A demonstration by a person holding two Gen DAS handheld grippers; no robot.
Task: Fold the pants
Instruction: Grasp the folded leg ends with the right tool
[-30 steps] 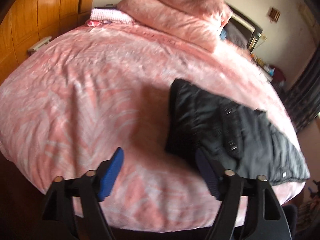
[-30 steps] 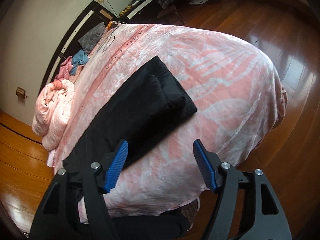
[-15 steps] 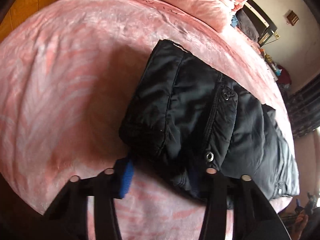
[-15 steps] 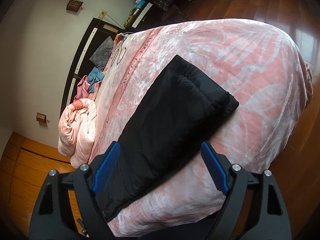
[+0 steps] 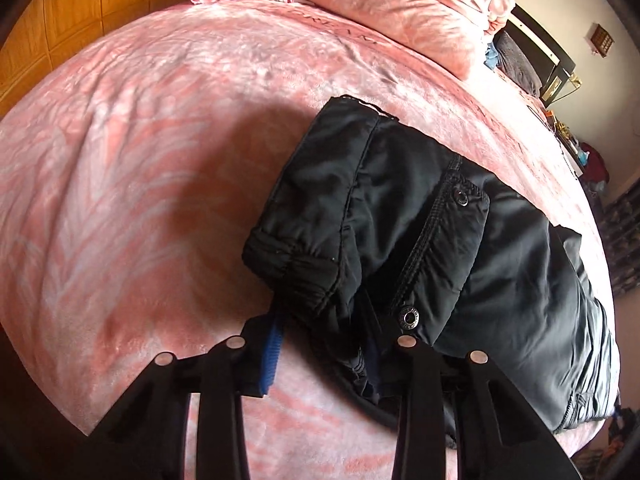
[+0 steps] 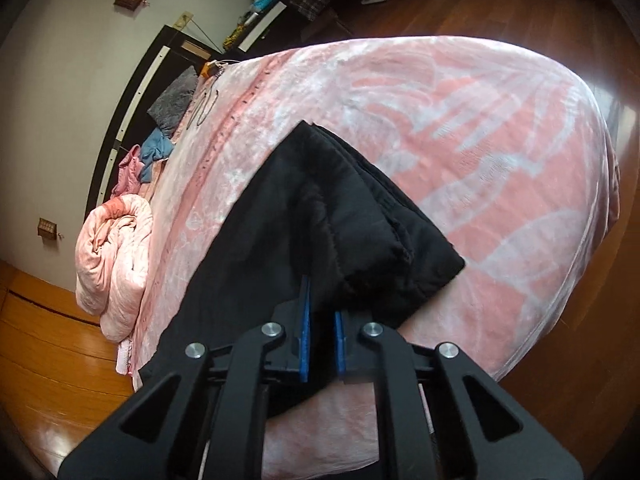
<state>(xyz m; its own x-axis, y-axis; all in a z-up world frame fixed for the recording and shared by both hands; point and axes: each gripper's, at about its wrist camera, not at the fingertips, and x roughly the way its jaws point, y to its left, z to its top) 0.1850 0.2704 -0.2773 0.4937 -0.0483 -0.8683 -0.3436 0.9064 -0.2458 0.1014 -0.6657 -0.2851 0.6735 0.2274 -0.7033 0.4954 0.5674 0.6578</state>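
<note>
Black padded pants (image 5: 420,240) lie folded lengthwise on the pink bed (image 5: 140,180). In the left wrist view my left gripper (image 5: 324,344) is shut on the waistband end, near a snap button; the cloth bunches between the blue pads and hides the right pad. In the right wrist view the pants (image 6: 320,220) show their leg-cuff end, and my right gripper (image 6: 322,332) is shut on the near edge of that end, which is lifted and bunched.
Rolled pink quilts (image 5: 400,4) lie at the head of the bed, also in the right wrist view (image 6: 116,264). Wooden wardrobe (image 5: 80,8) at left. Dark headboard (image 6: 140,92) with loose clothes. Wood floor (image 6: 560,20) beyond the bed's edge.
Both grippers moved in from above the bed and closed on the pants: the left on the waistband end, the right on the leg end. The cloth now bunches at both grips.
</note>
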